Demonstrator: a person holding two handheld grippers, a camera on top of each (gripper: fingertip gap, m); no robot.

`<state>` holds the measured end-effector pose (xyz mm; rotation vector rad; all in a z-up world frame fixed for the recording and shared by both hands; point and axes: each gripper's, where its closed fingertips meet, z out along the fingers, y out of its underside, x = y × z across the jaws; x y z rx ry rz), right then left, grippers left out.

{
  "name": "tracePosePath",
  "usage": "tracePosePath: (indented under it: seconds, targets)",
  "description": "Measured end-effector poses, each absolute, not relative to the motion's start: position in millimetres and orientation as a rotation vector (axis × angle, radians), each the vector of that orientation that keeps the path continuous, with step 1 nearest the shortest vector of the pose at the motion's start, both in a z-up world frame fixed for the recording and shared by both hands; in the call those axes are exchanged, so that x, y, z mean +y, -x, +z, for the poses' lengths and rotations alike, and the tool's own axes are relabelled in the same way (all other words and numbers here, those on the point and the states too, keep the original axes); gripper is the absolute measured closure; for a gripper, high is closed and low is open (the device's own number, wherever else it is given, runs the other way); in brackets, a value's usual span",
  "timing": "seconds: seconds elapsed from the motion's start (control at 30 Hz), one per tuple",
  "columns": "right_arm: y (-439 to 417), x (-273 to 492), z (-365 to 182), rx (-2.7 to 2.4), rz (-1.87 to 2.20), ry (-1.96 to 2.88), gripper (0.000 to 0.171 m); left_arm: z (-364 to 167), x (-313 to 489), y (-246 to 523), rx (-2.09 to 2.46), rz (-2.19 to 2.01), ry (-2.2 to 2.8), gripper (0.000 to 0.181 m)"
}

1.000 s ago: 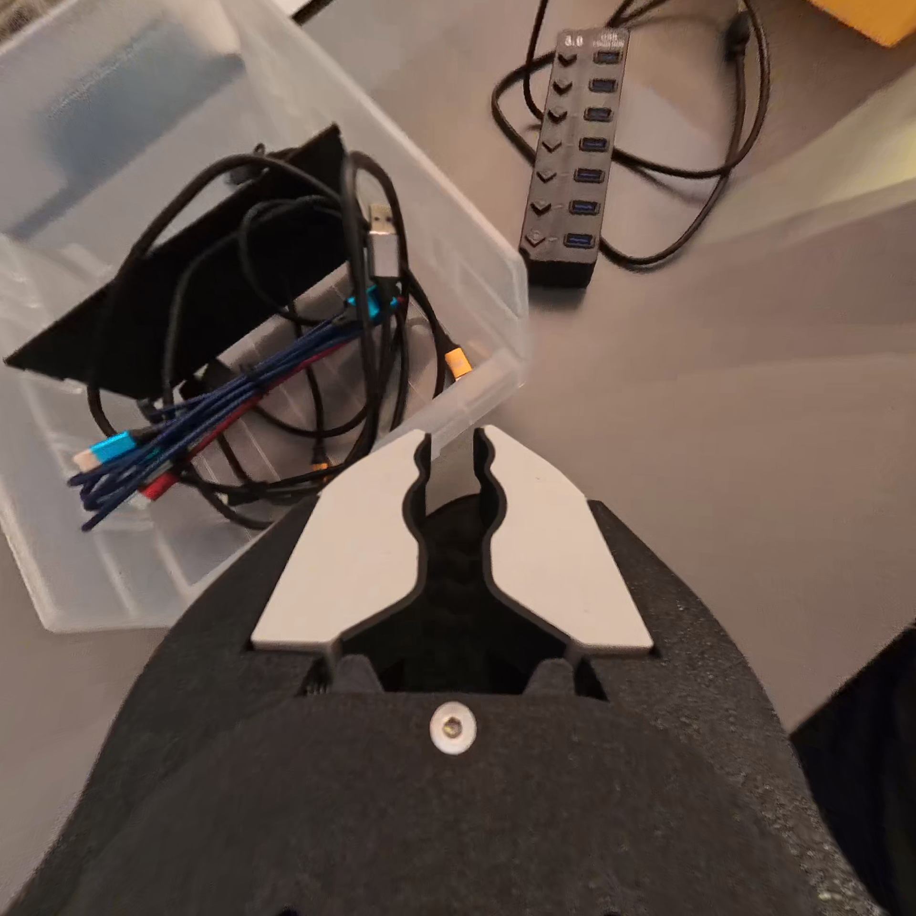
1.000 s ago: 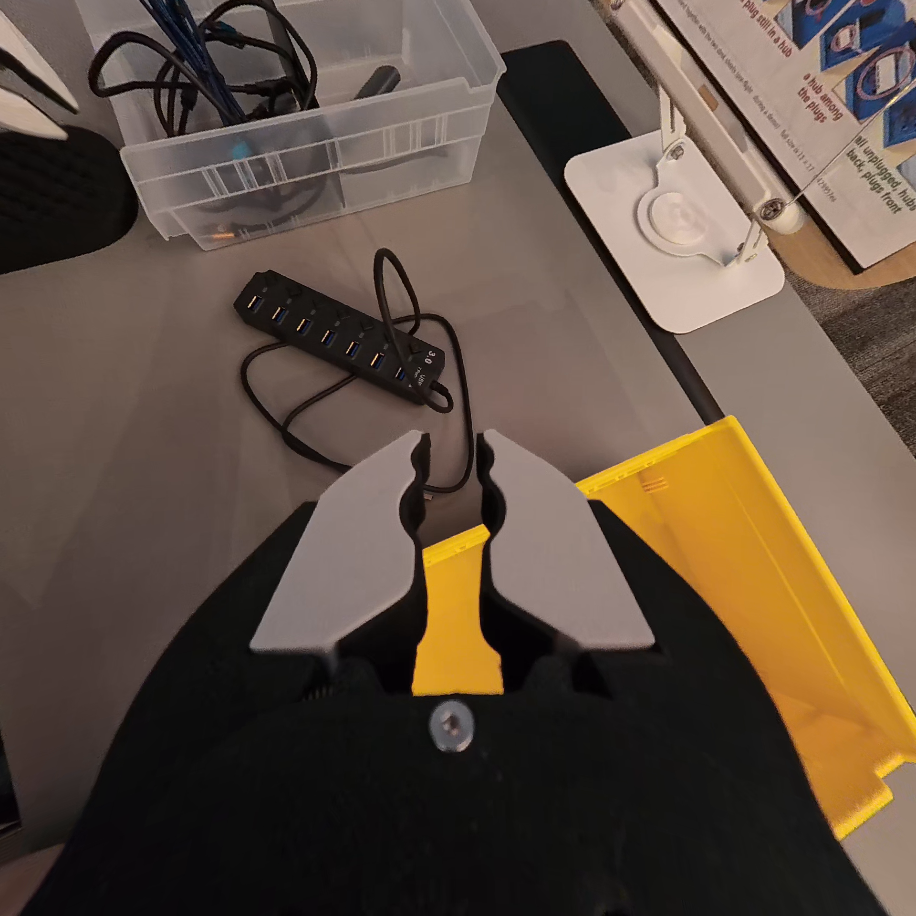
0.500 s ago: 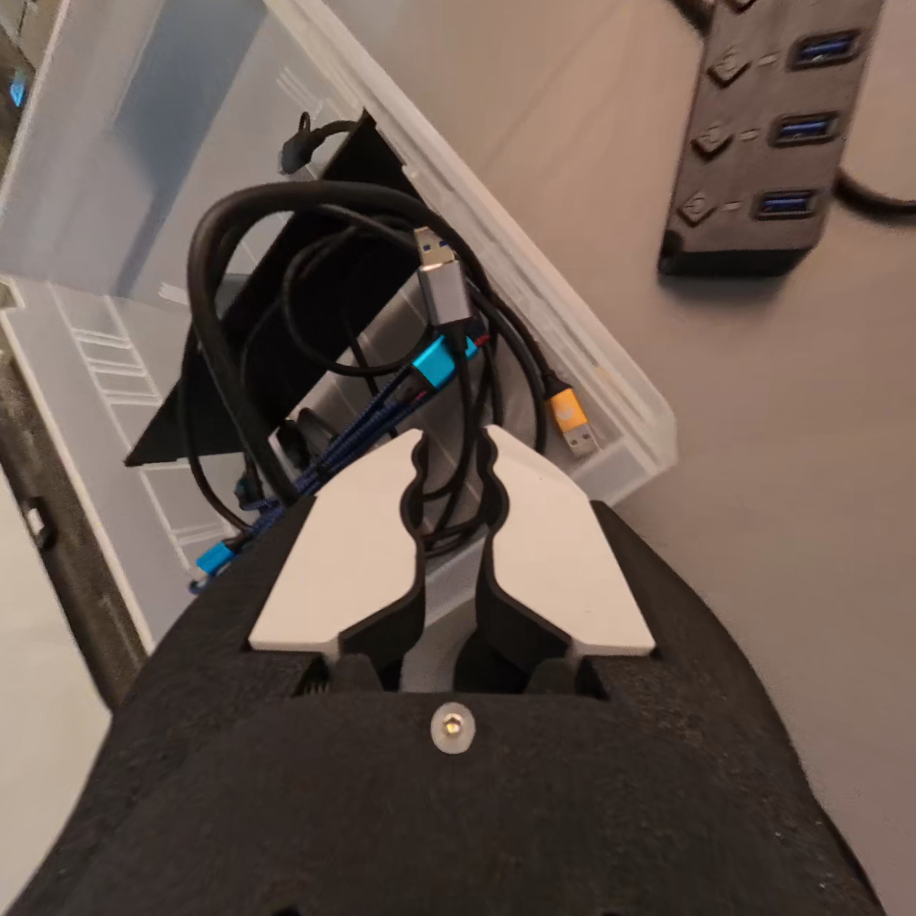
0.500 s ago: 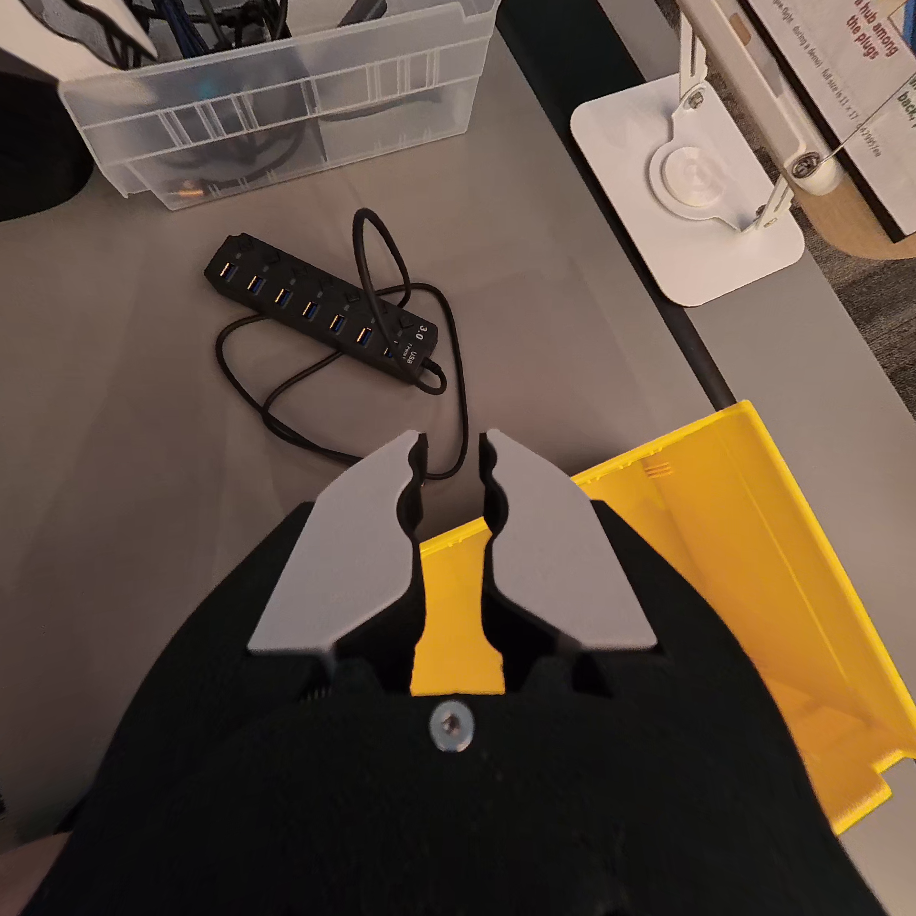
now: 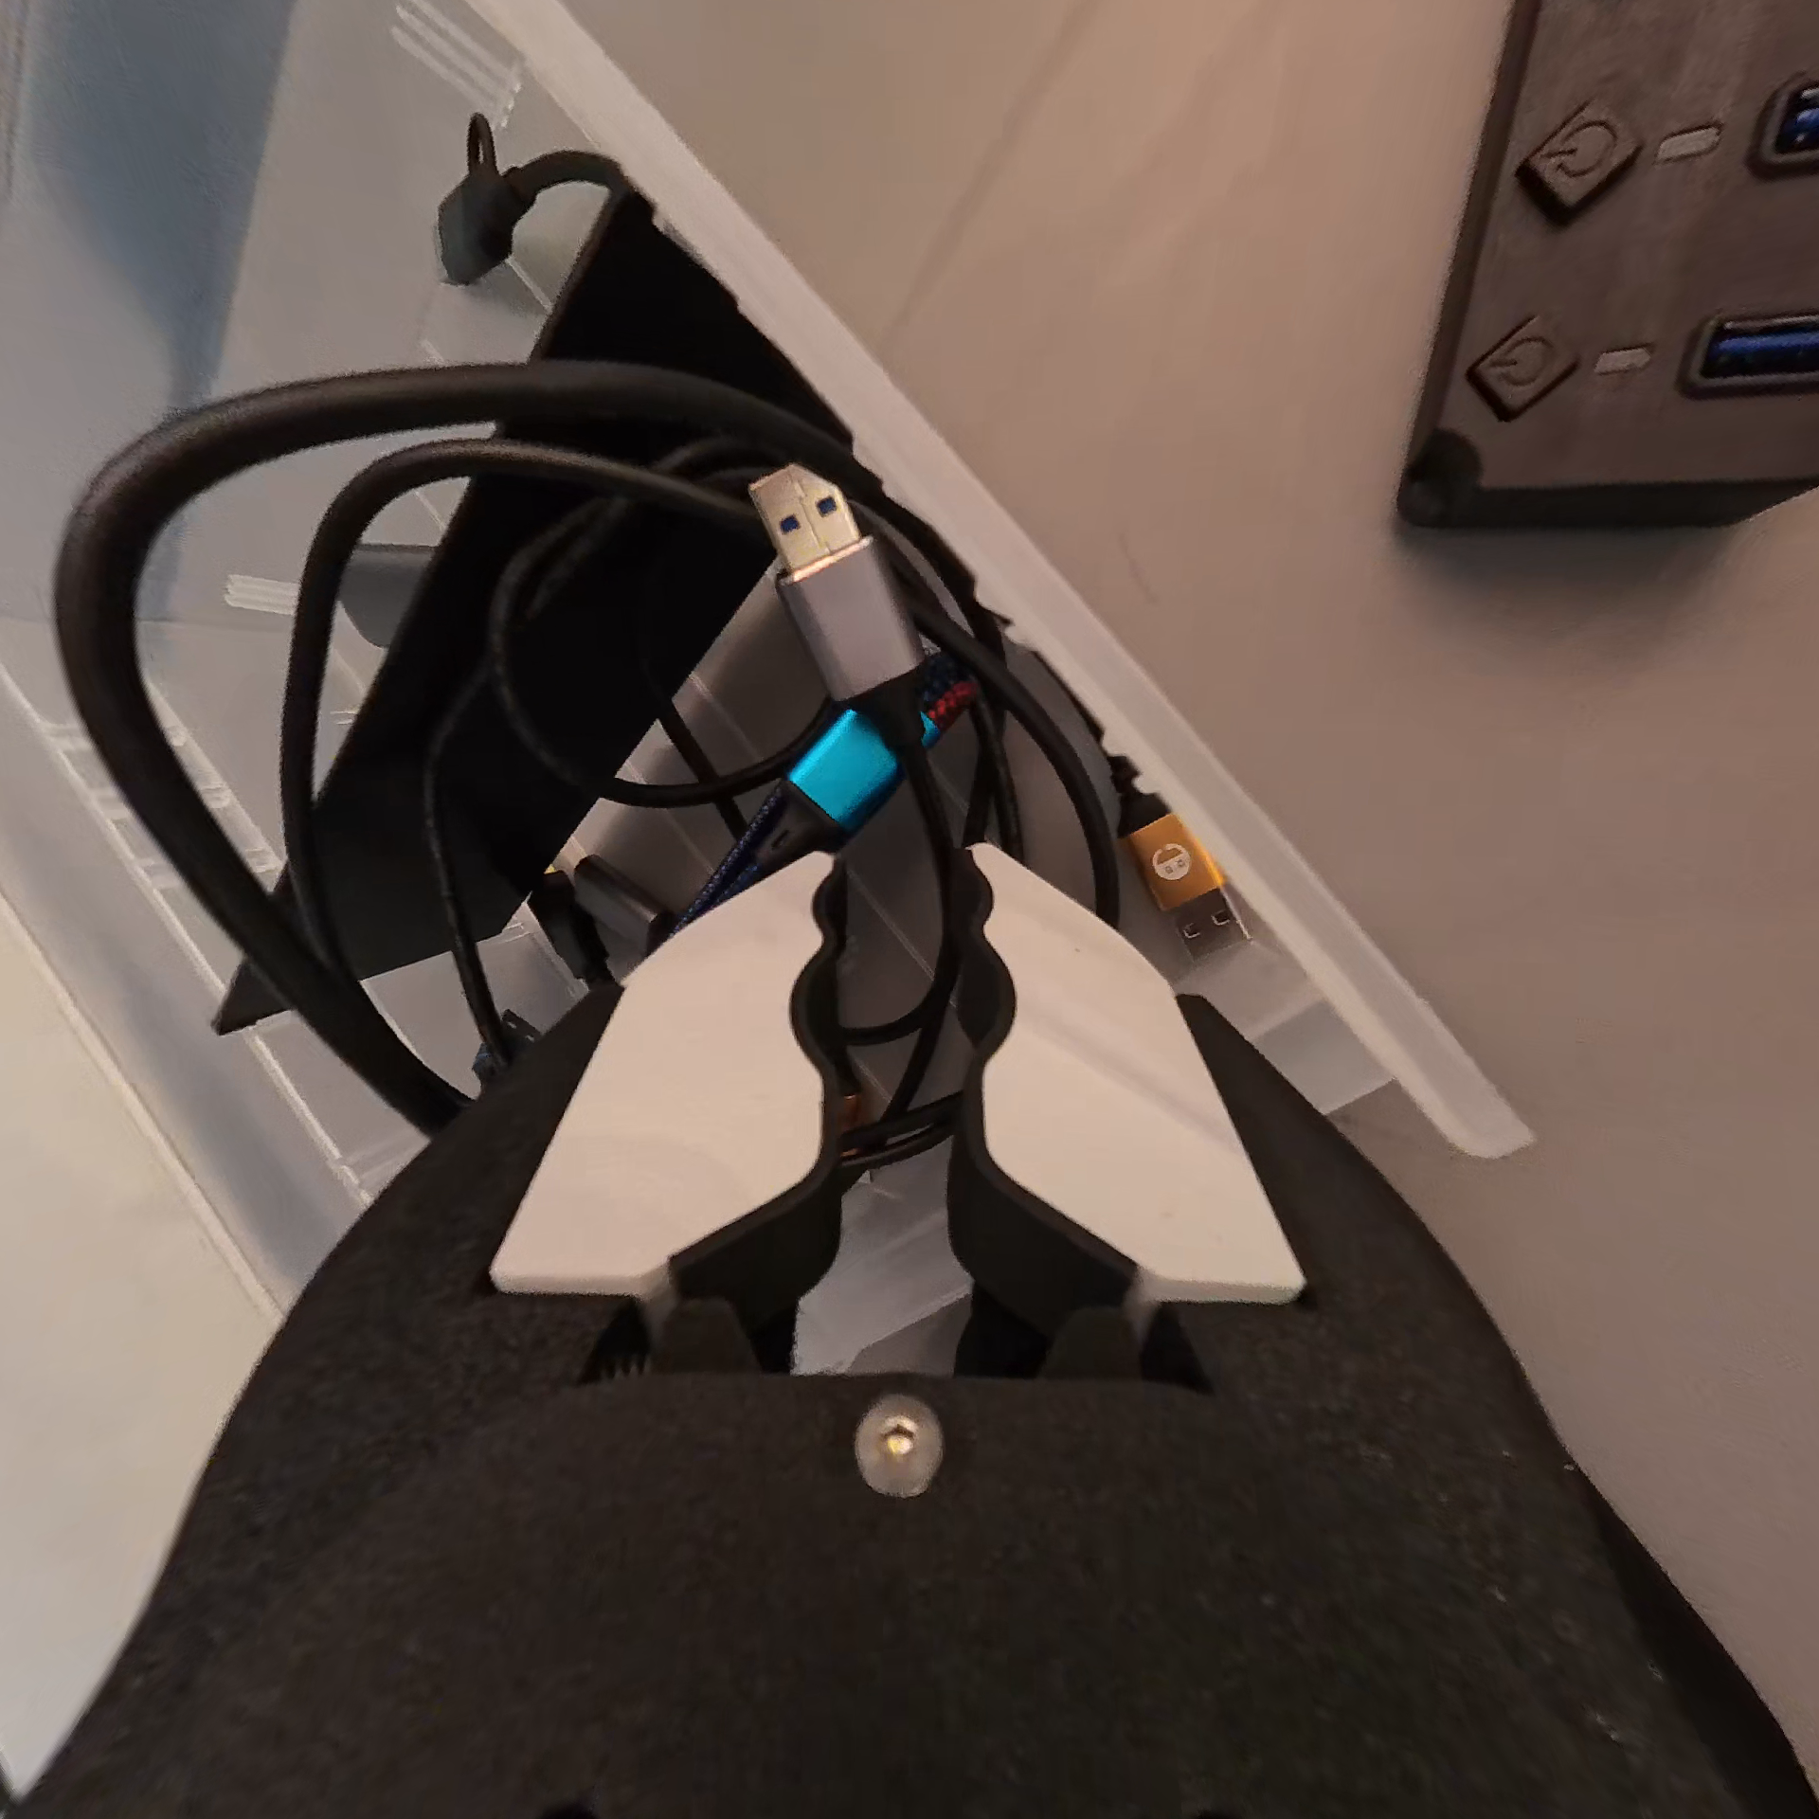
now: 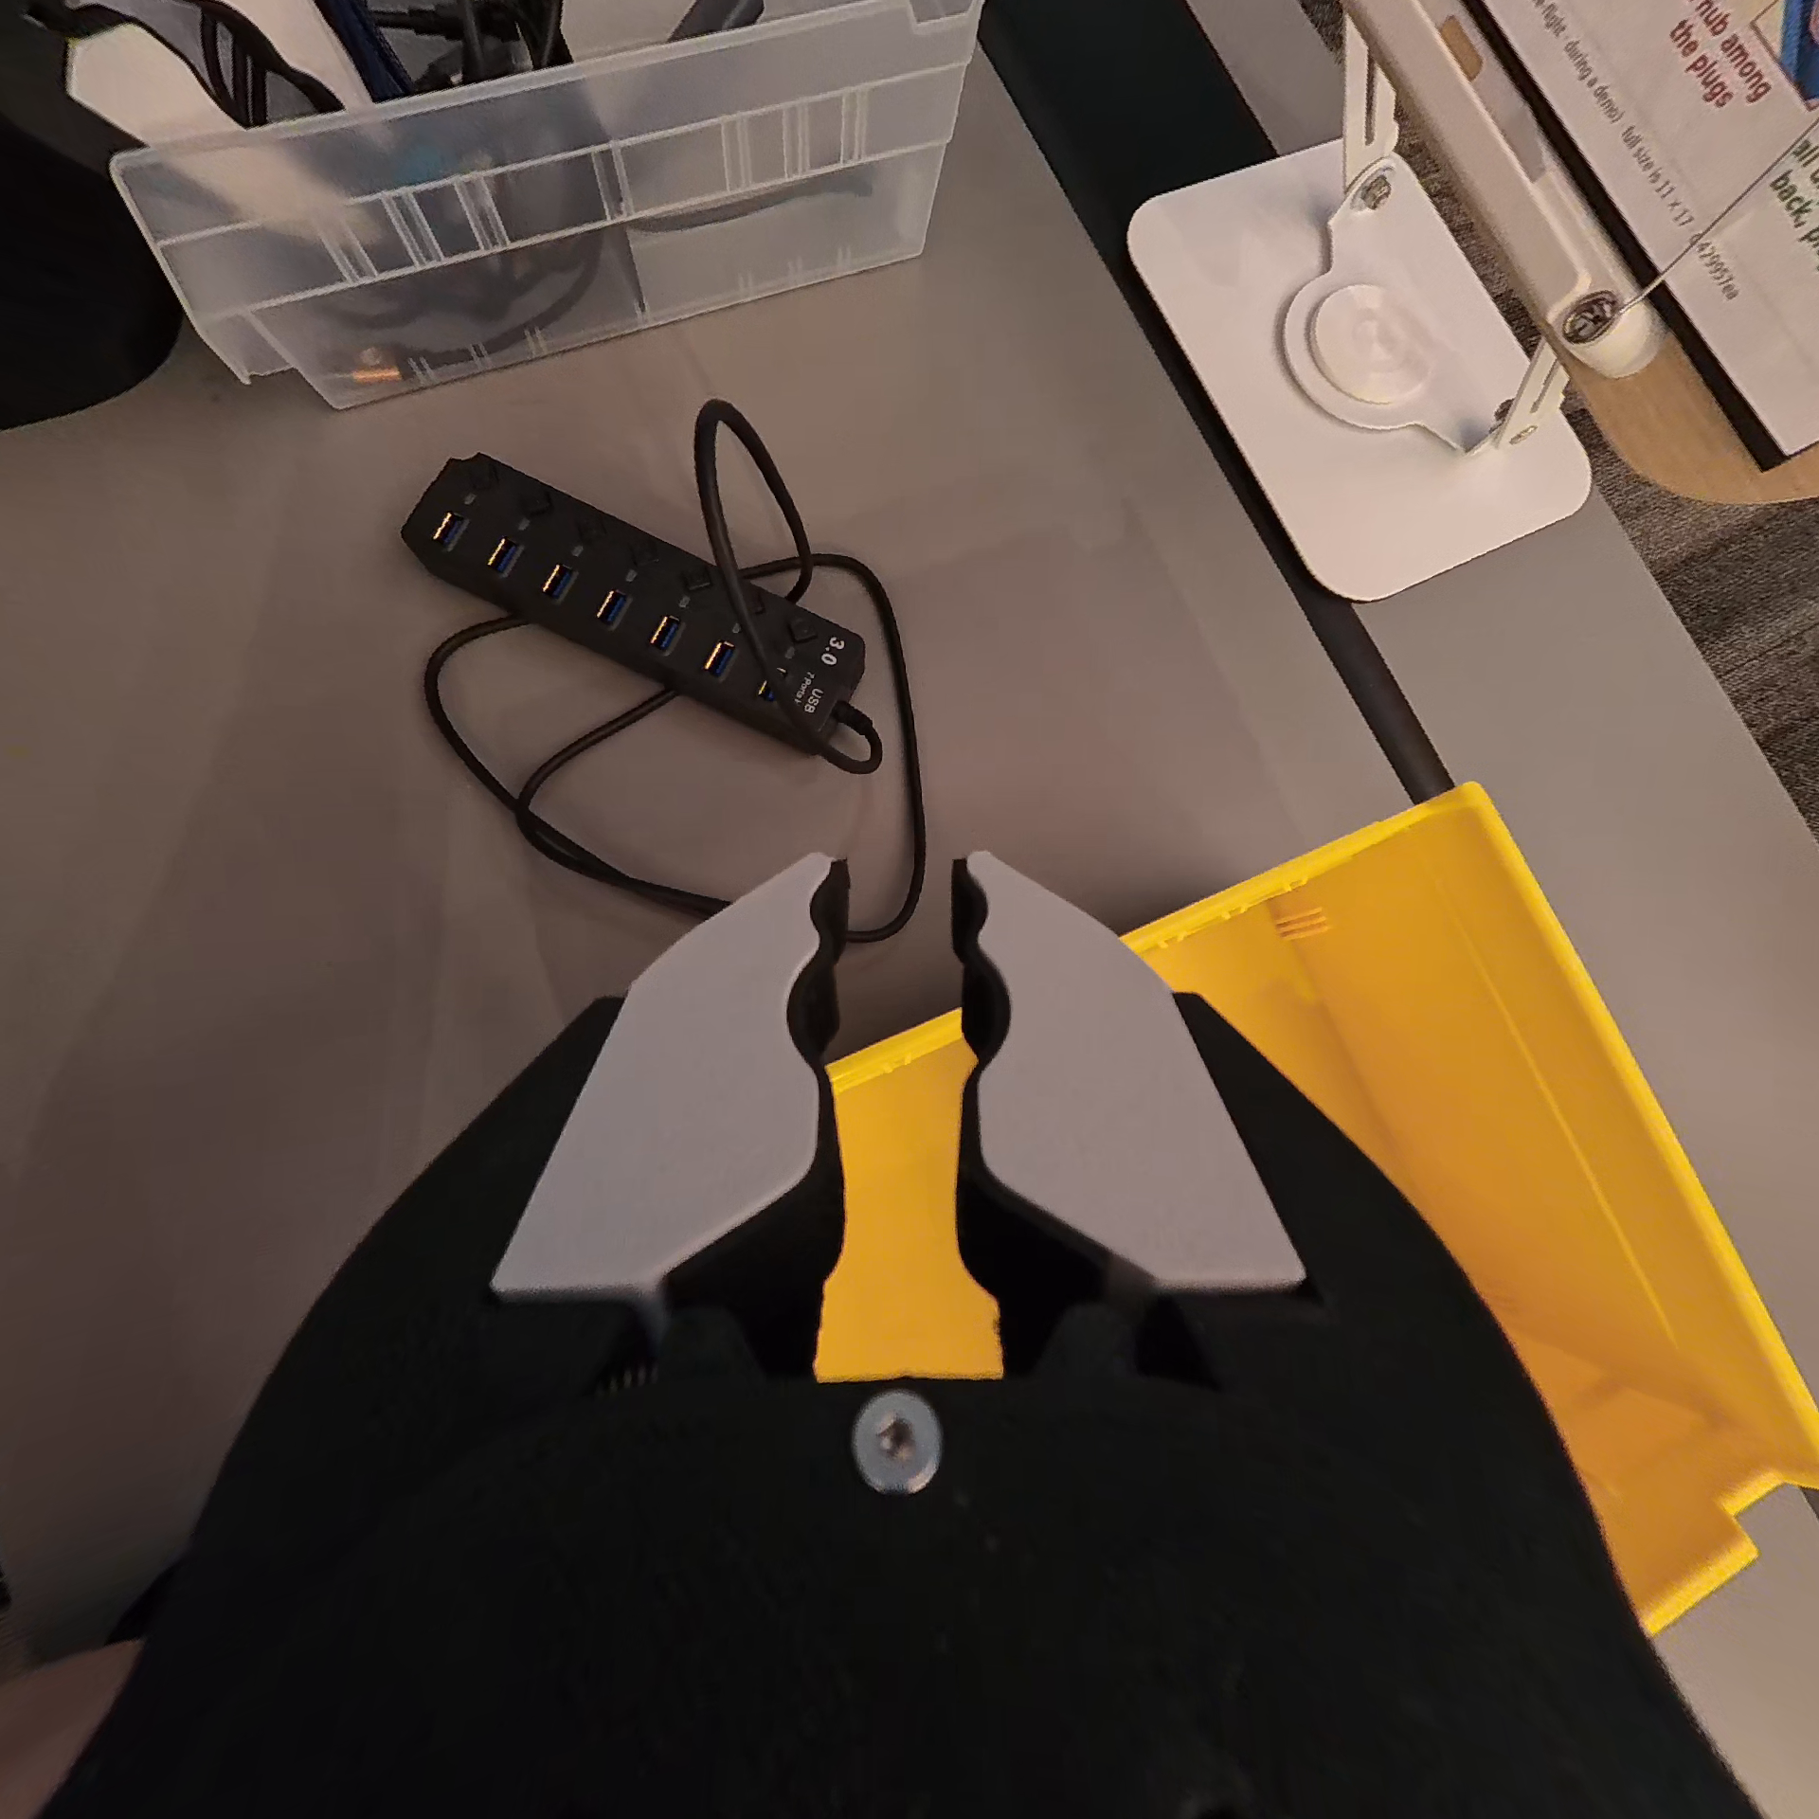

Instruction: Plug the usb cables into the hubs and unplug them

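A clear plastic bin (image 5: 1132,630) holds tangled USB cables. A grey-shelled USB plug (image 5: 842,591) stands up in it, above a blue-shelled plug (image 5: 846,778) and left of an orange plug (image 5: 1176,876). My left gripper (image 5: 901,866) is open inside the bin, just below the grey plug, with that plug's black cable running between its fingers. The black multi-port USB hub (image 6: 630,600) lies on the grey table with its own cable looped around it; its end shows in the left wrist view (image 5: 1614,256). My right gripper (image 6: 891,871) is open and empty, above the yellow bin's edge.
A yellow bin (image 6: 1378,1132) lies at the right under my right gripper. A white stand base (image 6: 1358,394) and a printed sheet (image 6: 1673,118) are at the far right. A black divider plate (image 5: 472,787) leans inside the clear bin (image 6: 551,226). My right fingertips sit around 35 cm from my left ones. About 15 cm separates my left fingertips from the black multi-port USB hub (image 6: 630,600).
My left gripper has moved forward into the clear bin, closing in on the grey plug; its cable now lies between the fingers. My right gripper has drifted slightly and stayed open.
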<state>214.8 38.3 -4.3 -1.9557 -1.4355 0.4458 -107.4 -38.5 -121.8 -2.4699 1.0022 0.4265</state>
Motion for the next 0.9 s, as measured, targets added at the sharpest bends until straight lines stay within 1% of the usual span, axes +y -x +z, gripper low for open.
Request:
tracePosePath:
  seconds: [0.13, 0.27, 0.33, 0.43, 0.53, 0.67, 0.8, 0.9]
  targets:
    - [-214.9, 36.9, -4.6, -1.449, 0.44, 1.952, 0.15, -126.8, -40.3, 103.9, 1.006, 0.324, 2.548, 0.159]
    - [-216.0, 35.7, -4.2, -1.454, 0.443, 1.949, 0.15, -137.1, -35.0, 113.1, 1.093, 0.448, 2.59, 0.159]
    - [-218.0, 34.9, -3.8, -1.457, 0.442, 1.947, 0.15, -139.0, -32.9, 112.7, 1.111, 0.465, 2.574, 0.174]
    - [-220.8, 35.7, -1.6, -1.446, 0.449, 1.942, 0.15, -131.9, -31.8, 117.6, 1.085, 0.491, 2.55, 0.175]
    - [-222.4, 35.9, 0.2, -1.439, 0.462, 1.937, 0.15, -116.9, -34.7, 119.0, 1.03, 0.428, 2.526, 0.177]
    - [-223.8, 34.8, 1.6, -1.442, 0.466, 1.931, 0.15, -92.8, -46.2, 118.7, 0.979, 0.223, 2.545, 0.177]
    - [-223.5, 32.3, 3.8, -1.447, 0.474, 1.919, 0.15, -65.1, -70.6, 103.5, 0.955, -0.184, 2.605, 0.176]
    - [-224.2, 30.1, 4.4, -1.456, 0.473, 1.913, 0.15, -44.2, -86.3, 97.3, 0.935, -0.385, 2.64, 0.176]
